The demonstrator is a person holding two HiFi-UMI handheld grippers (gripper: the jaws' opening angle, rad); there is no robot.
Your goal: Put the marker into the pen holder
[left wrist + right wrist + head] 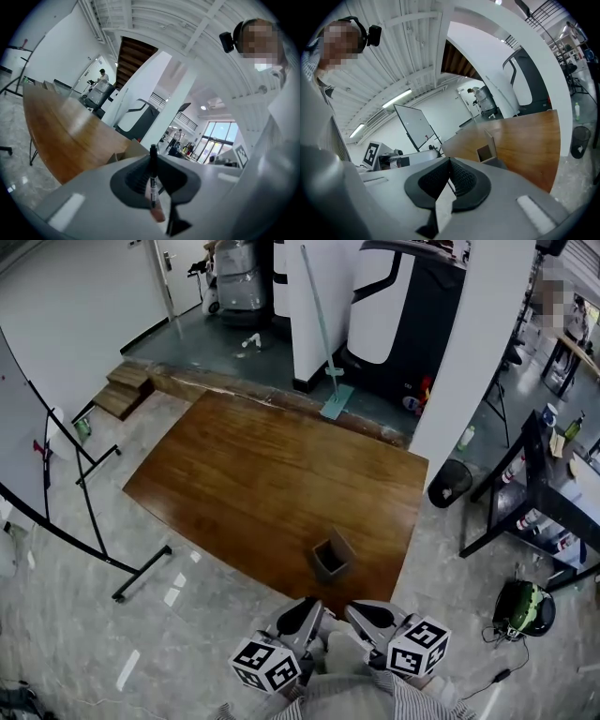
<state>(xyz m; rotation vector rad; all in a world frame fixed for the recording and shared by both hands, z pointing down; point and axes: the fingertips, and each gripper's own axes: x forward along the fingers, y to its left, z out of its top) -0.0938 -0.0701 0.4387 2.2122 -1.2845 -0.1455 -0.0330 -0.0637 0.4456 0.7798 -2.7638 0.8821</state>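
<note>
Marker (152,187), clamped in the left tongs (154,161), wants carrying over the pen holder (331,557) on the bench (244,484) and tipping vertical before release; right tongs (449,163) closed, empty.

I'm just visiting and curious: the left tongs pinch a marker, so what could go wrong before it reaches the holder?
The marker could swivel or slip in the left tongs. The pen holder has a small opening and stands near the table edge, so a miss might tip it or drop the marker.
</note>
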